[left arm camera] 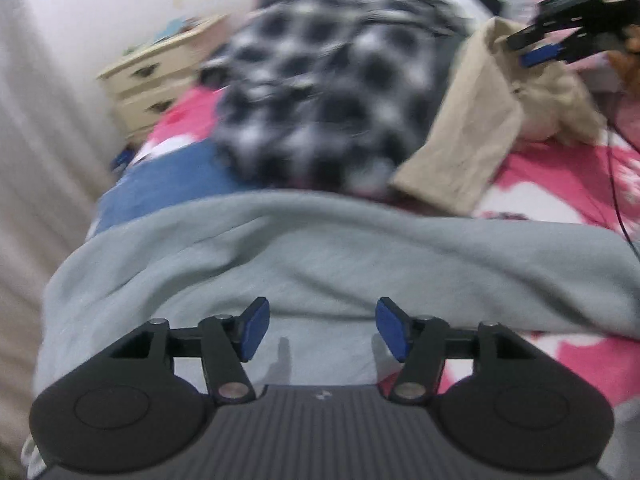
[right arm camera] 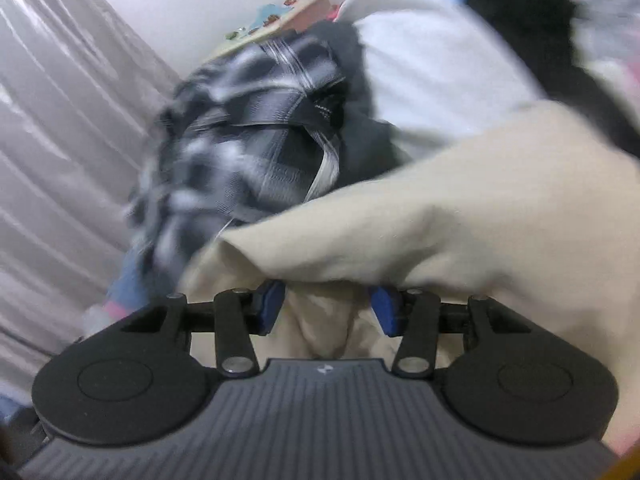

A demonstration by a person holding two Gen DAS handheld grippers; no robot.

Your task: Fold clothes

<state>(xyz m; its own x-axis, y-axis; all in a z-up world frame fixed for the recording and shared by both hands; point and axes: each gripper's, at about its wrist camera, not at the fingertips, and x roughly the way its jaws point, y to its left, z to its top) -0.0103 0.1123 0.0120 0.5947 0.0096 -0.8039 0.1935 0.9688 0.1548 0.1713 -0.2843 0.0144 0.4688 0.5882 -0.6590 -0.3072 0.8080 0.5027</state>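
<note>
on the bed, over a pink, white and blue bedspread (left arm camera: pixel 552 184), lies the laundry: a beige garment (right arm camera: pixel 460 216) is lifted at one end by the right gripper (right arm camera: pixel 326 306), whose blue fingers (right arm camera: pixel 269 307) stand at a middling gap with a bunch of the beige cloth gathered between them; the fabric drapes over the fingertips, so the pads' contact is partly hidden, but the cloth hangs from them as held. from the left wrist view the same beige garment (left arm camera: pixel 468 136) trails from the right gripper (left arm camera: pixel 532 50) at the upper right down onto the bedspread, its lower end lying just beside a plaid shirt (left arm camera: pixel 320 108). nearer the left gripper (left arm camera: pixel 322 330) a grey garment (left arm camera: pixel 320 252) is spread across the bed; the left fingers (left arm camera: pixel 253 330) stand wide apart above it with nothing between them. the black-and-white plaid shirt (right arm camera: pixel 240 148) is heaped behind the grey garment and is blurred in both views. behind the beige cloth in the right wrist view sit a white garment (right arm camera: pixel 440 68) and a black one (right arm camera: pixel 516 20), piled together. left of the bed stands a cream drawer unit (left arm camera: pixel 160 76) against a pale wall, with a light curtain (right arm camera: pixel 60 140) hanging at the left edge.
</note>
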